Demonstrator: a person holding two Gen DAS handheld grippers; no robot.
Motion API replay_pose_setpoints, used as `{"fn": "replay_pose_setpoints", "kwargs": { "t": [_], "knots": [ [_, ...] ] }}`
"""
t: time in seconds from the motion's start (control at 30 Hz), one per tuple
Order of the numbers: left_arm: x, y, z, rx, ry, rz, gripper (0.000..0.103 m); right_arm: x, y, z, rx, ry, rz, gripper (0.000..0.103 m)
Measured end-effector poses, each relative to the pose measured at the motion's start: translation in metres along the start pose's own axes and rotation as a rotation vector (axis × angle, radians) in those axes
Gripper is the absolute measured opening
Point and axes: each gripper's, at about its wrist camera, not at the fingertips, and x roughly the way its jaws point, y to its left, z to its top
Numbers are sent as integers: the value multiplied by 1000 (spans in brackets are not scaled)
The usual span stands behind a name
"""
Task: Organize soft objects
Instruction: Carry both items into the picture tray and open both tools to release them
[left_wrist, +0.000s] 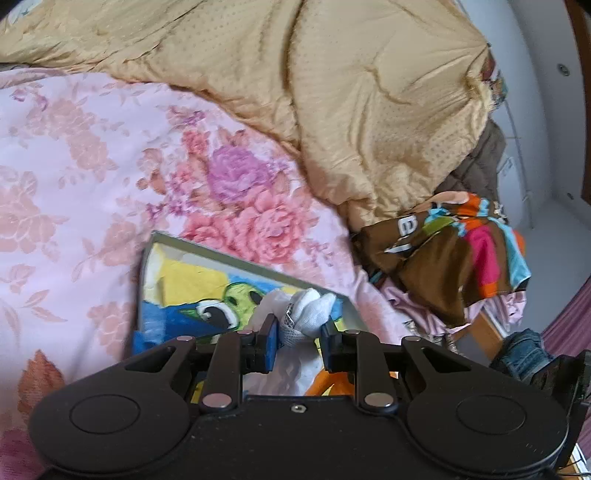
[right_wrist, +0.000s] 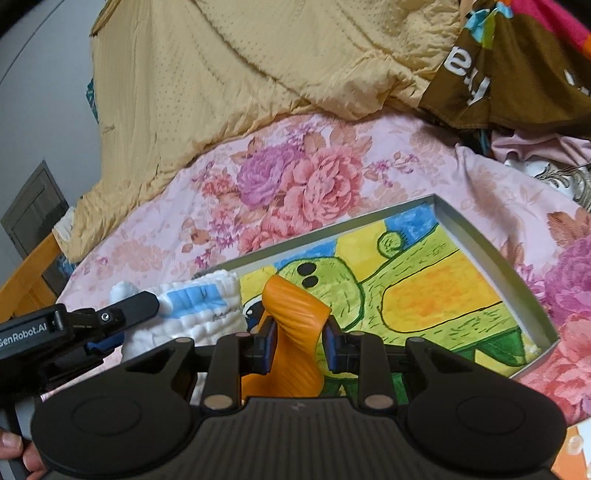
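Observation:
My left gripper (left_wrist: 298, 332) is shut on a white cloth with blue stripes (left_wrist: 308, 314) and holds it over the near corner of a shallow grey box (left_wrist: 184, 245) lined with a green cartoon drawing. In the right wrist view the same white cloth (right_wrist: 199, 306) lies at the box's left end with the left gripper (right_wrist: 122, 314) on it. My right gripper (right_wrist: 298, 345) is shut on an orange ribbed cloth (right_wrist: 291, 314), held over the box (right_wrist: 495, 251) near its front edge.
The box lies on a pink floral bedsheet (left_wrist: 92, 166). A tan quilt (left_wrist: 332, 92) is heaped at the back. A brown multicoloured garment (left_wrist: 454, 251) lies at the right edge of the bed. A wooden bed frame (right_wrist: 29, 273) shows at the left.

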Motion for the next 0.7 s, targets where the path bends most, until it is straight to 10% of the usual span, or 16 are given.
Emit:
{"fn": "replay_pose_setpoints", "kwargs": {
  "t": [0.7],
  "knots": [
    [12, -13, -9, 213, 76, 306, 32, 13, 1, -8, -28, 64, -40, 52]
  ]
}}
